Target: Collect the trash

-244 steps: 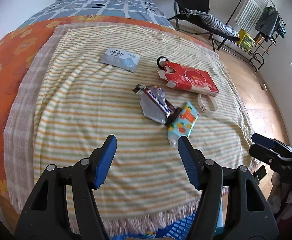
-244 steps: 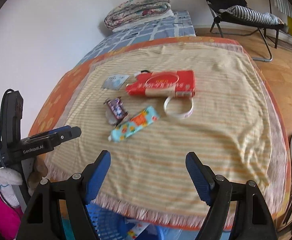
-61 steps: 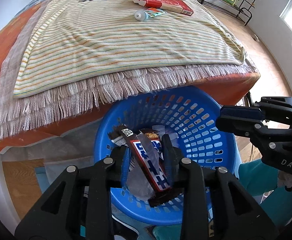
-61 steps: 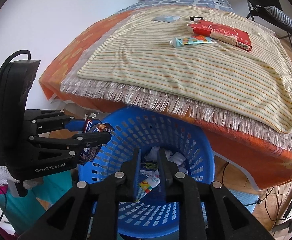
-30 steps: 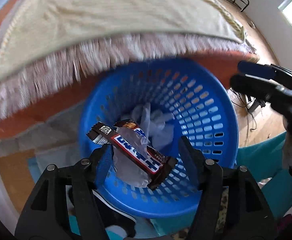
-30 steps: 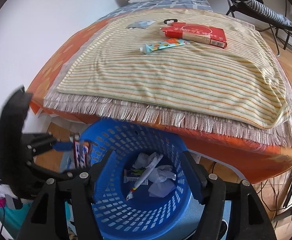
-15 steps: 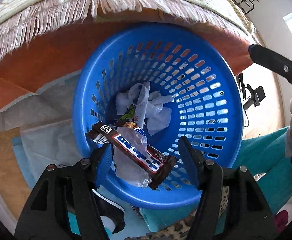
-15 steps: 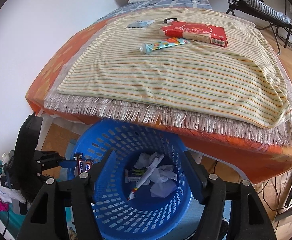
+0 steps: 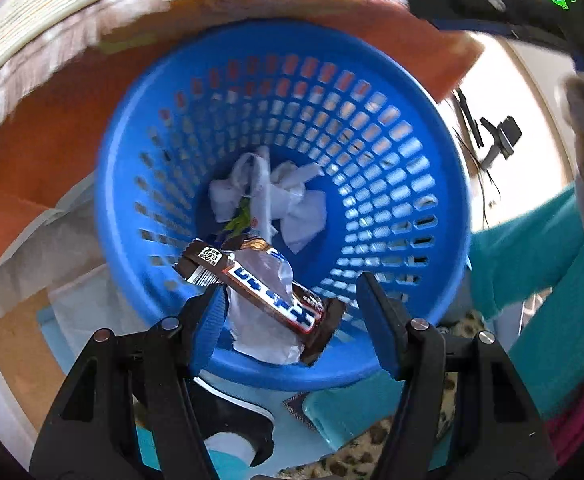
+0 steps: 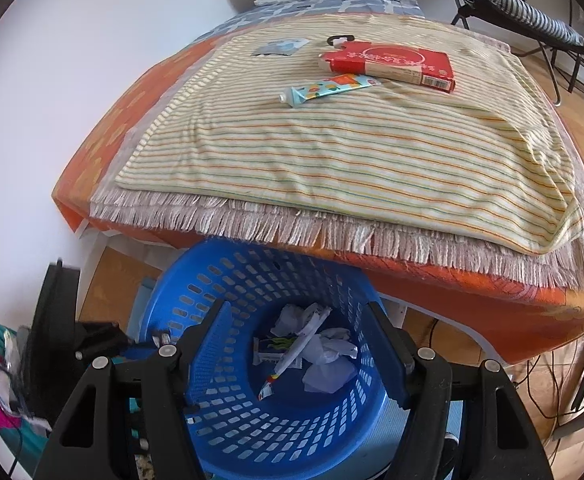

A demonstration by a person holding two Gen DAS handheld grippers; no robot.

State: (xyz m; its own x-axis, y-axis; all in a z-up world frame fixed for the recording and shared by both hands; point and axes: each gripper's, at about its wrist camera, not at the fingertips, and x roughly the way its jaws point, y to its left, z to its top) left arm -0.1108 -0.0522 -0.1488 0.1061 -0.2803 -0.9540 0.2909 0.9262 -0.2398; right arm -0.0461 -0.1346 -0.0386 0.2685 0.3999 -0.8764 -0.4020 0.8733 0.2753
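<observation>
Over the blue basket [image 9: 376, 68] my left gripper [image 9: 292, 288] points steeply down with its jaws wide apart. A brown, blue and red candy wrapper [image 9: 268, 292] with a torn silver foil hangs between them, clinging to the left finger [image 9: 212, 312] and clear of the right one. Crumpled white paper [image 9: 296, 204] lies on the basket's bottom. My right gripper [image 10: 296, 312] hangs open and bare over the same basket [image 10: 252, 264]. On the striped blanket [image 10: 352, 152] lie a red box [image 10: 392, 60], a colourful tube [image 10: 328, 88] and a grey sachet [image 10: 278, 48].
The basket stands on the floor against the bed's fringed edge [image 10: 332, 232]. A person's teal clothing [image 9: 532, 256] lies right of it. A folding chair [image 10: 524, 4] stands at the back right, cables [image 10: 552, 380] trail on the wooden floor.
My left gripper has moved farther over the basket and a little lower, rolling slightly; the wrapper stays by its left finger. The right gripper has kept still.
</observation>
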